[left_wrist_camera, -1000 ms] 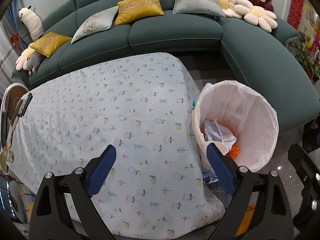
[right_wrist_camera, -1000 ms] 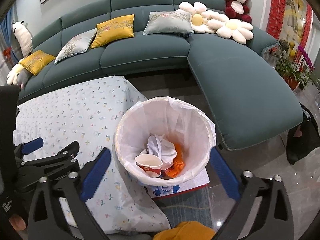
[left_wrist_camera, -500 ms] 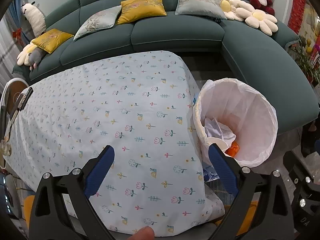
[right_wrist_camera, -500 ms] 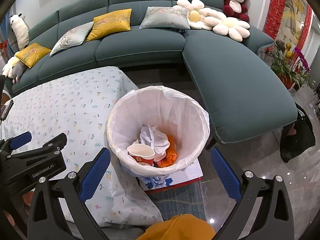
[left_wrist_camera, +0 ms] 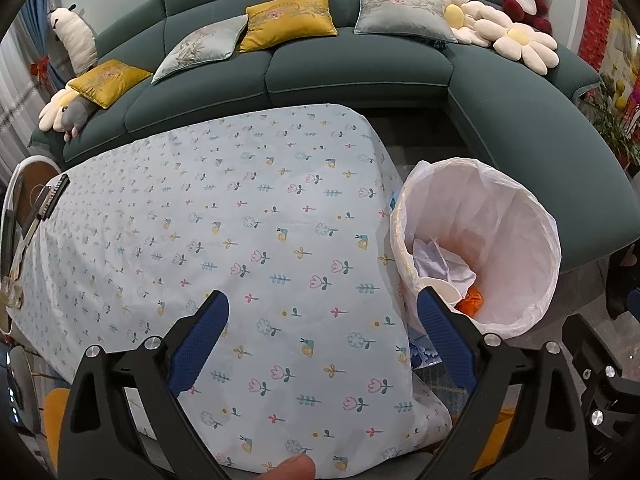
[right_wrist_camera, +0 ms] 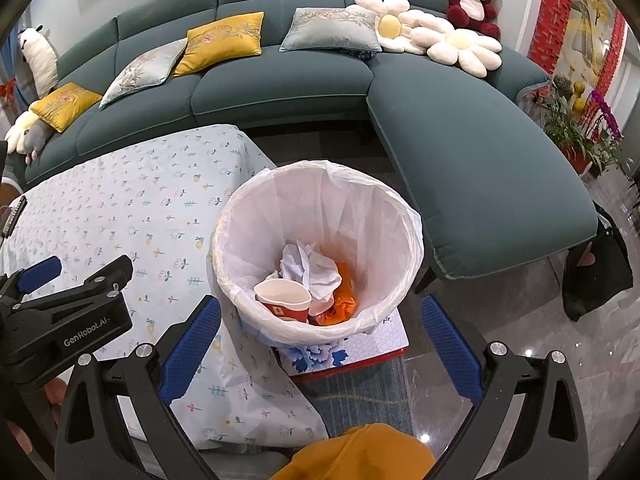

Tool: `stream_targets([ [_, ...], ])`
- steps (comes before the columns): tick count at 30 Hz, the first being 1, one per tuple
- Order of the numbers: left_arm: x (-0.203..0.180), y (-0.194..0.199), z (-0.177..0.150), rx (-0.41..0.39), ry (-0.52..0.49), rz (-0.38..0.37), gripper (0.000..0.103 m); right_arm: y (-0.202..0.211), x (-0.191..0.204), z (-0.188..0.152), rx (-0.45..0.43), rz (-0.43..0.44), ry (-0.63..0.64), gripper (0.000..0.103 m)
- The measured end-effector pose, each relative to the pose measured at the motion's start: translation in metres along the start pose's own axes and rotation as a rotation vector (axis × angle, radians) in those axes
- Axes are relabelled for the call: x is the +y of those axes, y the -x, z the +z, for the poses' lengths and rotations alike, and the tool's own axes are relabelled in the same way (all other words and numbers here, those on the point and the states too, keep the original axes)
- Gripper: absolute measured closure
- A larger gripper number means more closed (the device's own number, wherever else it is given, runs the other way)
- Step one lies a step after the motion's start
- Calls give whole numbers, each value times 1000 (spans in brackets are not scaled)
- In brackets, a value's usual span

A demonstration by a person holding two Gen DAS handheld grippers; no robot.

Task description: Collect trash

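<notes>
— Since we carry nothing, where do we stand, going left to right?

— Our left gripper (left_wrist_camera: 322,332) hangs over the pale floral-print tablecloth (left_wrist_camera: 224,216), its blue-padded jaws spread wide with only cloth between them. We see no litter on that cloth; at its far left edge lies a dark flat ridged object (left_wrist_camera: 52,196), too small for us to identify.

— And to the right of that?

— Just beside the table's right end stands the round bin lined with a white plastic bag (right_wrist_camera: 400,208), raised on a blue-and-white patterned box (right_wrist_camera: 360,350). We judge it sits there so trash can drop straight in off the table.

— What does it hold?

— A red-and-white paper cup (right_wrist_camera: 283,298) leaning at the near side, crumpled white paper (right_wrist_camera: 310,266) behind it, and an orange wrapper (right_wrist_camera: 342,294) to the right, all at the bottom.

— And our other hand?

— Our right gripper (right_wrist_camera: 320,344) hovers above the bin's near rim, jaws wide apart and empty. We judge the collecting is nearly or fully done.
</notes>
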State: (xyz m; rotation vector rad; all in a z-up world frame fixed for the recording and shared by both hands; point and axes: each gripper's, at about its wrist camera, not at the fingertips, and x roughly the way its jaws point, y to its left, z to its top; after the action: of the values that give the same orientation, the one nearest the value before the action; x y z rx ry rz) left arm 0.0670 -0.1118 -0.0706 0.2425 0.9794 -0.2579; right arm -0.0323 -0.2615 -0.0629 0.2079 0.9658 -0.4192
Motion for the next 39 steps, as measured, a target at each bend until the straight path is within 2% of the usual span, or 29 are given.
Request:
stream_targets([
  [39,-10,-1,-11,-8,-23,21,12,-7,-6,-10,25,-7,-12,7],
])
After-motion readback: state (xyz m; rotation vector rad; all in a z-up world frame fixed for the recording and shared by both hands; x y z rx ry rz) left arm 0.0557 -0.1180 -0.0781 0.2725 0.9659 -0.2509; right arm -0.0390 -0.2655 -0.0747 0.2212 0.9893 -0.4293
